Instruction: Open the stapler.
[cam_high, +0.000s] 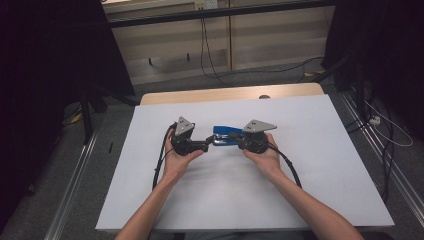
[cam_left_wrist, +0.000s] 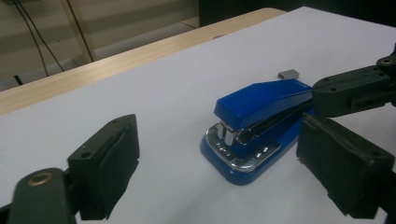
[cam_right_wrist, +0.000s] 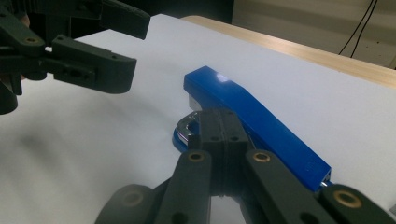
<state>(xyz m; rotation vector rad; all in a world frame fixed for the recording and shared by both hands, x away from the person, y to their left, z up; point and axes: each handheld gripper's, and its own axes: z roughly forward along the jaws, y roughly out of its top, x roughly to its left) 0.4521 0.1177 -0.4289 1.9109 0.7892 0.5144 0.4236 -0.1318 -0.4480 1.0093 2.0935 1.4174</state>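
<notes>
High view: blue stapler (cam_high: 226, 134) mid-table, a gripper at each end, work barely begun
Right gripper (cam_right_wrist: 219, 128) has its jaws pressed together beside the stapler's body, gripping nothing; left gripper (cam_left_wrist: 219, 165) gapes wide at the nose, pads clear; the table (cam_high: 310, 165) bears a small staple block (cam_left_wrist: 287, 73) just behind, untouched

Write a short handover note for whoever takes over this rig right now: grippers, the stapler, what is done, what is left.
Left gripper: open, jaws wide, aimed at the front end of the blue stapler, not touching it.
Right gripper: jaws shut together, pads meeting beside the stapler's rear; whether they pinch any part of it I cannot tell.
Stapler: closed, flat on the white table cover, mid-table between both grippers. A small grey block lies just behind it.
Done: both grippers brought up to the stapler.
Left: probably take hold and work it; nothing lifted yet.
</notes>
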